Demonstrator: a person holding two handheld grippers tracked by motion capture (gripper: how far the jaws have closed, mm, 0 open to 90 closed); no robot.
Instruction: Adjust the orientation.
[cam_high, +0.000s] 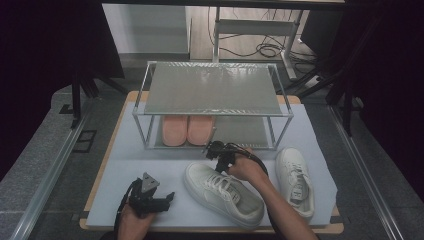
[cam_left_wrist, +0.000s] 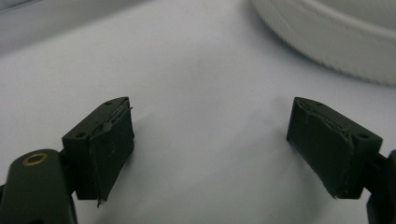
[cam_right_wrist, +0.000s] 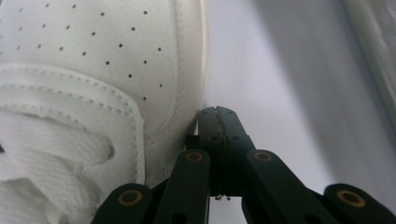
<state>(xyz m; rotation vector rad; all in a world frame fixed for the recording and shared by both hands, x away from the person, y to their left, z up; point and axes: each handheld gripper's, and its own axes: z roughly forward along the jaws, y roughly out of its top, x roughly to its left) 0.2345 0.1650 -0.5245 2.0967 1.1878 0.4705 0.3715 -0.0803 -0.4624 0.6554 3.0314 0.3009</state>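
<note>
Landmark: two-tier metal-framed shoe rack (cam_high: 215, 90) with mesh shelves, standing at the far middle of the table (cam_high: 120, 150), which is covered in a pale grey cloth. Pair of pink slippers (cam_high: 187, 129): on the rack's lower shelf, left part, side by side. White lace-up sneaker (cam_high: 222, 192): on the cloth in front of the rack, lying at an angle, toe toward the rack. Second white sneaker (cam_high: 295, 180): in front of the rack's right corner, well apart from the first. Right gripper (cam_high: 220, 156): just in front of the rack, at the first sneaker's toe; jaws closed together with nothing between them, their side touching the perforated toe edge (cam_right_wrist: 154, 56). Left gripper (cam_high: 167, 199): in front of the rack's left side, beside the first sneaker; jaws spread wide, empty, low over the cloth.
</note>
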